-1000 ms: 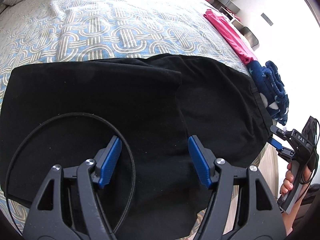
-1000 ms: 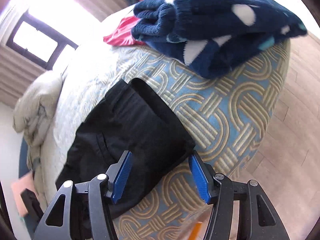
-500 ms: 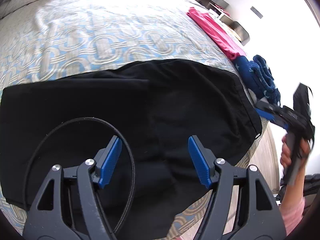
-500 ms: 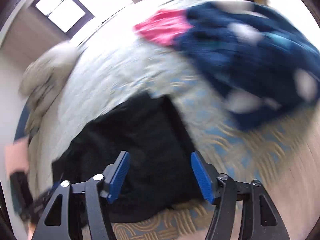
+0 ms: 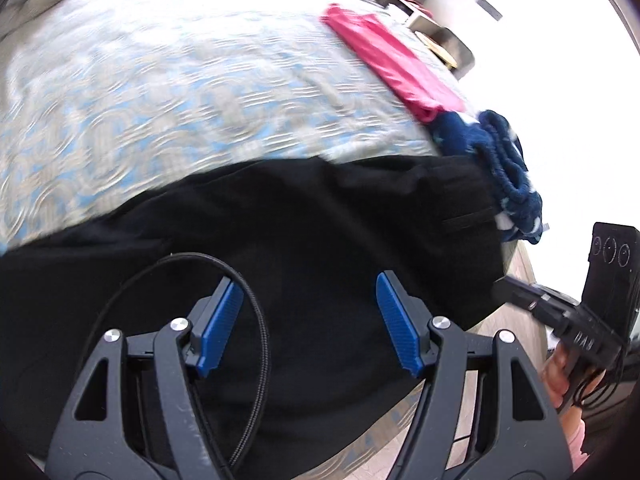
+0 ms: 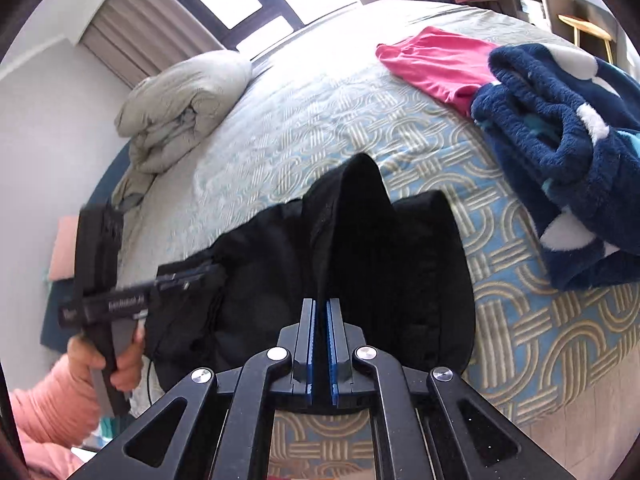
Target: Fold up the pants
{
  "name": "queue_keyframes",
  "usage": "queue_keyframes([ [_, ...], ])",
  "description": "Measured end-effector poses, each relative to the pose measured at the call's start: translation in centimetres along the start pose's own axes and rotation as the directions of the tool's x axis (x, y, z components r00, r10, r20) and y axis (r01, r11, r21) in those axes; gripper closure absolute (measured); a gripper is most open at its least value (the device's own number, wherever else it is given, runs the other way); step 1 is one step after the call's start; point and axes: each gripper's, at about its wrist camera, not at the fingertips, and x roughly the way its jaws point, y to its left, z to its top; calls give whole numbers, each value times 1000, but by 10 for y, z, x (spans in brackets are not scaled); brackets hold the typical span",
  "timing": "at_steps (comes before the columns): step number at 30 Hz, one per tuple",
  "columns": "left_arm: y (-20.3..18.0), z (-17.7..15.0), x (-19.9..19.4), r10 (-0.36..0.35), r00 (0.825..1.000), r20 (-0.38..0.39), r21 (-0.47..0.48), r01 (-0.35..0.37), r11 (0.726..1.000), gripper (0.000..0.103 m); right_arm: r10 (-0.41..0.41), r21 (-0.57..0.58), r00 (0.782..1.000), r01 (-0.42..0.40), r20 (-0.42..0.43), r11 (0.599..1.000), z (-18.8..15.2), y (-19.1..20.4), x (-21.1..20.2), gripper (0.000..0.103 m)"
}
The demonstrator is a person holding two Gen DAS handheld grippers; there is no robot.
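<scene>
- At the near edge of the bed with the blue-and-tan ring-patterned quilt (image 6: 420, 148), the black fabric pants (image 5: 304, 240) lie flat, reaching down to the quilt's near right corner.
- The right gripper (image 6: 320, 312) has its blue-padded jaws pressed together on a fold of the pants, and the pinched cloth rises in a peak above the rest of the garment.
- The left gripper (image 5: 308, 320) hangs over the pants with its jaws spread apart; nothing sits between the blue pads (image 5: 396, 328), and a black cable (image 5: 256, 320) loops past the left one.
- A dark blue fleece with white dots (image 6: 568, 144) lies bunched along the bed's right edge, just beside the pants.
- A folded pink garment (image 6: 440, 64) lies farther along that edge, touching the fleece.
- A rolled grey duvet (image 6: 180, 104) sits at the bed's far left.
</scene>
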Motion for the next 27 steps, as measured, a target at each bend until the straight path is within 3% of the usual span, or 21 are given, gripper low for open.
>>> queue_keyframes([
  [5,-29,9,7,-75,997,-24,-1,75,997,34,51,67,999,-50,-19,996,-5,-14,8,97],
  [8,-44,16,11,-97,995,-27,2,97,995,34,69,31,996,-68,-54,997,-12,0,13,96],
  [12,-71,18,27,-113,990,-88,58,119,991,25,70,7,995,-70,-71,998,-24,17,22,95],
  [14,-88,14,41,-95,986,-135,121,112,986,24,73,20,995,-72,-69,997,-28,16,23,95],
  [16,-102,9,58,-13,988,-151,198,43,979,26,75,26,995,-73,-67,997,-29,14,21,95],
  [17,-104,7,63,15,989,-148,219,18,975,33,76,26,995,-74,-68,997,-30,15,19,94],
  [19,-103,6,72,57,985,-160,234,-18,972,77,70,34,995,-68,-69,997,-30,13,16,92],
  [21,-93,8,72,67,983,-170,201,-32,979,86,69,11,995,-68,-77,998,-27,9,4,86],
  [23,-84,8,67,49,984,-169,181,-17,983,89,48,8,998,-48,-32,999,-20,0,-12,69],
  [25,-82,7,62,37,986,-162,181,-7,983,89,14,55,999,-16,38,998,-9,-18,-28,62],
  [27,-86,4,60,29,988,-154,189,1,982,89,-26,141,998,19,49,990,8,-42,-24,62],
])
